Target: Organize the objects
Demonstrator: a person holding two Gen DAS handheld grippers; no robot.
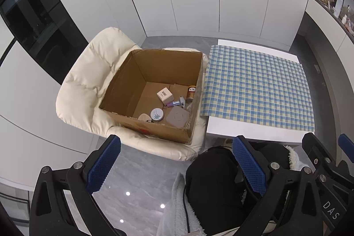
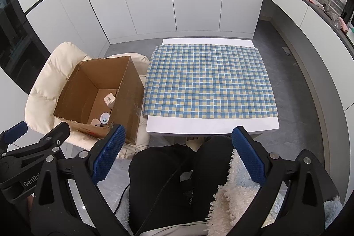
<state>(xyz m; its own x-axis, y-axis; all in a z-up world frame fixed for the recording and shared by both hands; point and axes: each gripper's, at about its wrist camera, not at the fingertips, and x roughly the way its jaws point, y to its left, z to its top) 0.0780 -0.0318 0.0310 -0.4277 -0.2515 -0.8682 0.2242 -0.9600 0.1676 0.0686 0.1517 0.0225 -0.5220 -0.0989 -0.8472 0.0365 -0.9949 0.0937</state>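
Checked tablecloth (image 2: pixel 210 81) bare beside filled cardboard box (image 1: pixel 154 90)

I see both my grippers built alike: the left gripper (image 1: pixel 177 166) and right gripper (image 2: pixel 178 154) have black frames, silver screws and blue ridged pads (image 2: pixel 249 157). White lettering marks the black bodies, "DAS" and "GenRo". My legs wear black trousers (image 2: pixel 163 178), a thin black cable (image 2: pixel 154 200) across them, fluffy white fleece (image 2: pixel 230 191) alongside.

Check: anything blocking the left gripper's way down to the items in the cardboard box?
Nothing visible. The cardboard box is open-topped with no flaps over it, and the items lie exposed on its floor. The left gripper, jaws open and empty, has only the box's near wall to clear.
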